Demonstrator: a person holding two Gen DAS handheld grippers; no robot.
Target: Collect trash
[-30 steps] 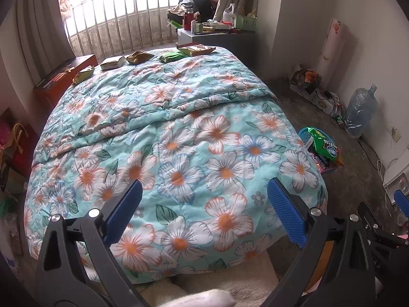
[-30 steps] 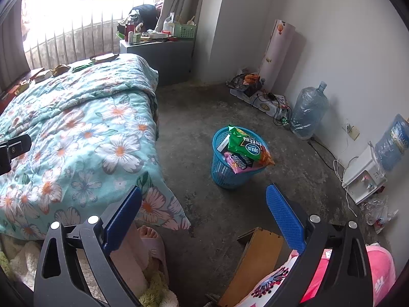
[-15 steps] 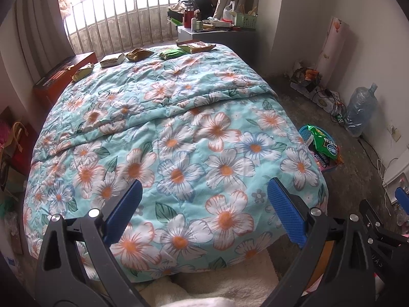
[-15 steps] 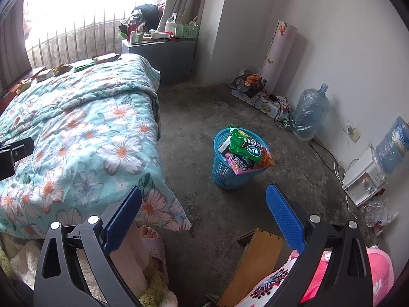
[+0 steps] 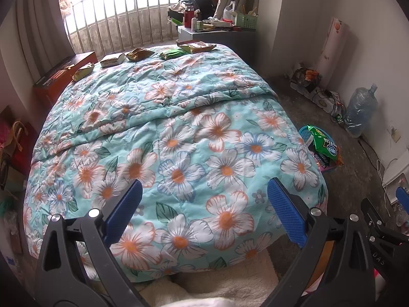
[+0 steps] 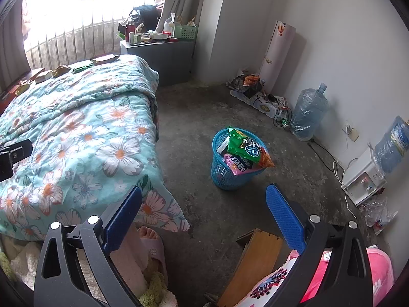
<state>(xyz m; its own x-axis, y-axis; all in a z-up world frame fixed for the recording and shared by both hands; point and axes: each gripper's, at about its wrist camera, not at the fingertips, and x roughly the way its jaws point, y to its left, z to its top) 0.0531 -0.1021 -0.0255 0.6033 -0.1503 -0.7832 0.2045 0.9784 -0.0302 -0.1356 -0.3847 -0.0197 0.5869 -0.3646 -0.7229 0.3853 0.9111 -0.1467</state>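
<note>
Both tongs gape wide, empty: left gripper [image 5: 203, 211], right gripper [image 6: 202, 209]. Snack wrappers [image 5: 139, 54] line the bed's far edge; the overstuffed blue basket [image 6: 230, 172] may spill anything added.

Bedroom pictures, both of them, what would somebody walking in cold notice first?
Most likely the flowered quilt covering the whole bed, with a row of snack wrappers lying along its far edge by the window railing. Next, the blue trash basket on the bare floor right of the bed, overfilled, a green chip bag sticking out of its top. Both the left gripper and right gripper are open and hold nothing.
</note>
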